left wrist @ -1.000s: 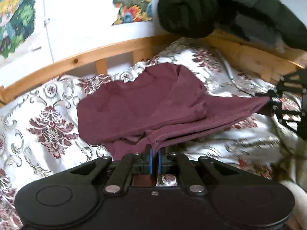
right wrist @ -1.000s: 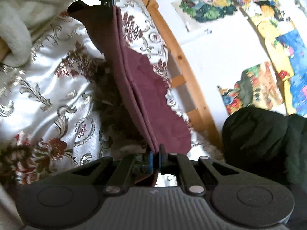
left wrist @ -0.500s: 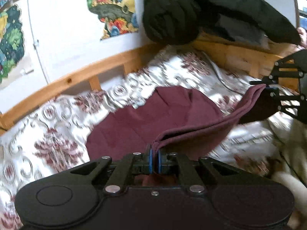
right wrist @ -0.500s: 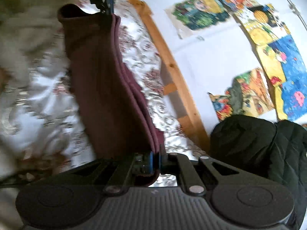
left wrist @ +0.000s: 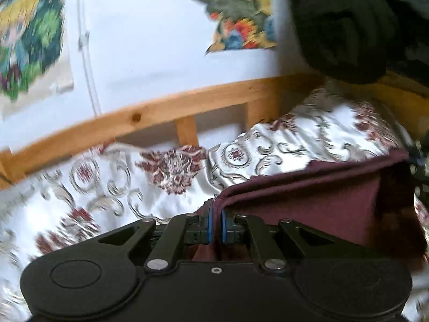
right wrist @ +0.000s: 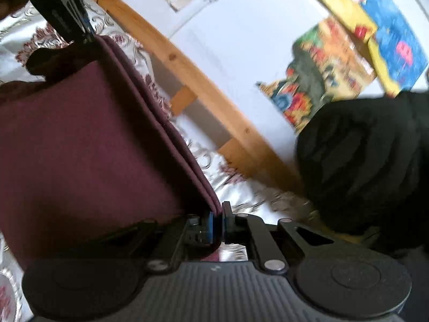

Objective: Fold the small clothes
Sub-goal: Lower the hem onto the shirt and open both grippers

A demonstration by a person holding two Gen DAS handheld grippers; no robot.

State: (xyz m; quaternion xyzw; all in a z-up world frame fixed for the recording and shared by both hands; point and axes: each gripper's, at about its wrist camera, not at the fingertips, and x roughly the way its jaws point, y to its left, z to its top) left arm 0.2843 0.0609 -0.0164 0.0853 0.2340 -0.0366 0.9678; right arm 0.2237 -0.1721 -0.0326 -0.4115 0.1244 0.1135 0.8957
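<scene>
A maroon garment (left wrist: 316, 201) hangs doubled between the two grippers, its top edge pulled taut above the patterned bedspread (left wrist: 112, 187). My left gripper (left wrist: 215, 216) is shut on one end of that edge. My right gripper (right wrist: 218, 214) is shut on the other end, and the maroon garment (right wrist: 80, 147) drops away to its left. In the right wrist view the left gripper (right wrist: 87, 36) shows at the far end of the edge. The right gripper (left wrist: 417, 161) shows partly at the right border of the left wrist view.
A wooden bed rail (left wrist: 161, 118) runs behind the bedspread, along a white wall with colourful posters (left wrist: 241, 13). A bulky black jacket (left wrist: 362, 26) lies over the rail at the right, the black jacket (right wrist: 370, 166) close to my right gripper.
Both grippers swung toward the wall and rail, carrying the garment with them. It was lifted off the bedspread and now hangs taut between them. The right gripper rolled.
</scene>
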